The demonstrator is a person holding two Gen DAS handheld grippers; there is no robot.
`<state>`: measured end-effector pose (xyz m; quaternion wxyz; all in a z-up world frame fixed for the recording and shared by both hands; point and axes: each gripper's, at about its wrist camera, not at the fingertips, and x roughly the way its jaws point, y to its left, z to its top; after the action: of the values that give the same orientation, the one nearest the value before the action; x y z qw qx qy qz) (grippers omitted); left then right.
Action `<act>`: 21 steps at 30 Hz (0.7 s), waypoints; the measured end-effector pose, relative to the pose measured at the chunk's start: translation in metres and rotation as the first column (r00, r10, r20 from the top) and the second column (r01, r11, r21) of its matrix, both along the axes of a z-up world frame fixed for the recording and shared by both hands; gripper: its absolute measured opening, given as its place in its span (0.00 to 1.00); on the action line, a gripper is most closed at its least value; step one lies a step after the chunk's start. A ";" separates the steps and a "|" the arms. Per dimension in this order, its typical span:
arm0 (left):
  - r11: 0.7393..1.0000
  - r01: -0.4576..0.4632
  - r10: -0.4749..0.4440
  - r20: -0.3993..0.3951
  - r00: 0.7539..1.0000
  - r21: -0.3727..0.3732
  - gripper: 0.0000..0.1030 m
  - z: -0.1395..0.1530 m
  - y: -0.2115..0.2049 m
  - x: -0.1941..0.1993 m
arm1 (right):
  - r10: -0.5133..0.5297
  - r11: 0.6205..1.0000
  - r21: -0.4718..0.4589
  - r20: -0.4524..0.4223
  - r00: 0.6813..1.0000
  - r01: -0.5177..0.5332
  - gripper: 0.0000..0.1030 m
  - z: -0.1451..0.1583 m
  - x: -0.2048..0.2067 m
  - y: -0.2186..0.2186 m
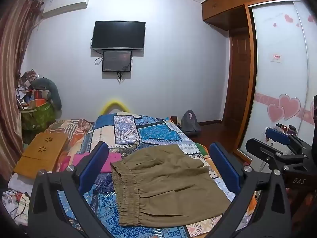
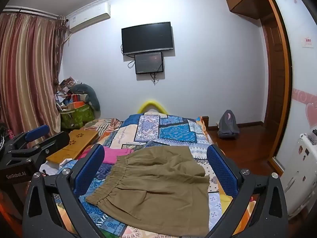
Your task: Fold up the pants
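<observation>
The left gripper (image 1: 158,164) and right gripper (image 2: 155,163) are hovering side by side, level with each other — both with blue-padded jaws spread wide, gripping nothing — each pointing forward and slightly downward.
</observation>
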<state>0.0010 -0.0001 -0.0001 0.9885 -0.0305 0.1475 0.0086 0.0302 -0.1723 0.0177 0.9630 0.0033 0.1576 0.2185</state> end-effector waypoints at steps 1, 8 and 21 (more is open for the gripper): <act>1.000 -0.003 0.003 -0.004 1.000 0.001 1.00 0.000 0.000 0.001 | 0.002 1.000 0.004 0.004 1.000 -0.002 1.00 0.000 0.000 0.000; 1.000 0.025 -0.025 0.012 1.000 0.009 1.00 -0.002 -0.007 -0.002 | 0.003 1.000 0.003 -0.002 1.000 -0.003 1.00 0.001 0.001 0.000; 0.999 0.032 -0.032 0.004 0.999 0.005 1.00 -0.006 -0.003 0.003 | 0.003 1.000 0.001 -0.004 1.000 -0.003 1.00 -0.001 0.002 0.002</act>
<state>0.0042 -0.0026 -0.0060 0.9889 -0.0256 0.1462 -0.0067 0.0320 -0.1707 0.0166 0.9624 0.0038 0.1594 0.2200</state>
